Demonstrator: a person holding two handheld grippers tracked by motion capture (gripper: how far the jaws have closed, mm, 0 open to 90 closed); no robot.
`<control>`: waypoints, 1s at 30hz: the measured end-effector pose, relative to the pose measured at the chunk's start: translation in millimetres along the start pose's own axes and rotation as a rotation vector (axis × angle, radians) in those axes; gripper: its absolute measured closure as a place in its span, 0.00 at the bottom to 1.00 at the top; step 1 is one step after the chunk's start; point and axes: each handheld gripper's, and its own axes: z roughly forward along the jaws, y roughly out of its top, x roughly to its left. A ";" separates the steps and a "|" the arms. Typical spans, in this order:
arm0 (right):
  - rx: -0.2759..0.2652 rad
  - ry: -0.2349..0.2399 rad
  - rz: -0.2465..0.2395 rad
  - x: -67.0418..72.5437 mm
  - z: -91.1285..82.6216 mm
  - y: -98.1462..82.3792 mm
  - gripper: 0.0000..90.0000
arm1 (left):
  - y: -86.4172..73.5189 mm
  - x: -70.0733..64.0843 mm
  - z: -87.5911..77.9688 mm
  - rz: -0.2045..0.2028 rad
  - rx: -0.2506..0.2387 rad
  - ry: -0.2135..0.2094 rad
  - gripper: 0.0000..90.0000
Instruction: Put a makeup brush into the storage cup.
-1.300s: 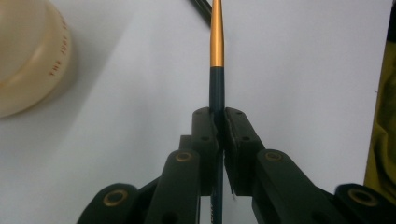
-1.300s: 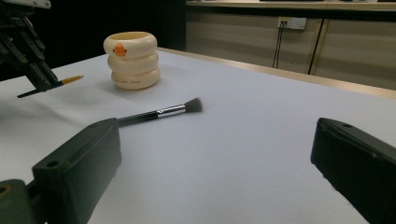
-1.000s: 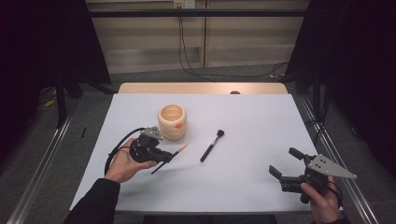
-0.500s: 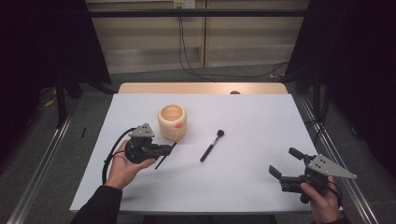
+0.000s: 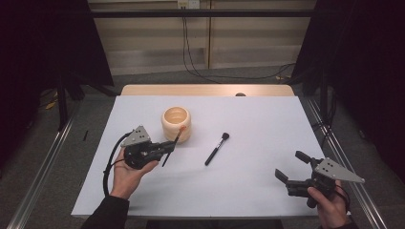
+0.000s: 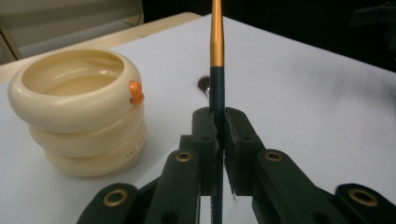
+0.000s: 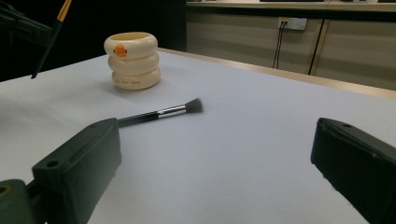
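Gripping thin brush (image 6: 217, 70), left gripper (image 5: 168, 146) beside cream pot (image 5: 176, 123)

Grey floor (image 5: 57, 143), beige panelled wall (image 5: 248, 43), dark curtains (image 5: 43, 52) at sides

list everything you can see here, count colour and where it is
slim brush: 1, dark handle with an orange-gold part, clamped between the left gripper's jaws, tilted up beside the holder
ringed holder: 1, cream with a small orange mark, standing on the table left of centre
makeup brush: 1, black handle, silver collar, dark bristles, lying flat near the middle of the table
table: 1, white top with a bare wooden strip along the far edge
wall socket: 1, white, on the back wall, cables hanging from it
left gripper: 1, black with a grey plate, in the person's left hand, shut on the slim brush
right gripper: 1, black with a grey plate, at the table's near right corner, jaws open and empty
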 end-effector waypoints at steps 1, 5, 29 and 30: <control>0.000 0.000 0.000 0.0 0.1 0.0 0.01 | 0.0 0.0 0.0 0.000 0.000 0.000 0.93; -0.003 -0.002 -0.002 -0.2 0.3 0.0 0.01 | -1.5 1.6 -2.9 -0.006 -0.048 0.025 0.93; -0.010 0.004 0.008 0.9 -0.3 0.5 0.01 | 2.9 -9.8 -17.6 -0.067 -0.195 0.014 0.93; -0.009 0.006 0.015 0.9 -0.4 0.6 0.01 | 3.2 -11.0 -18.5 -0.071 -0.191 0.030 0.93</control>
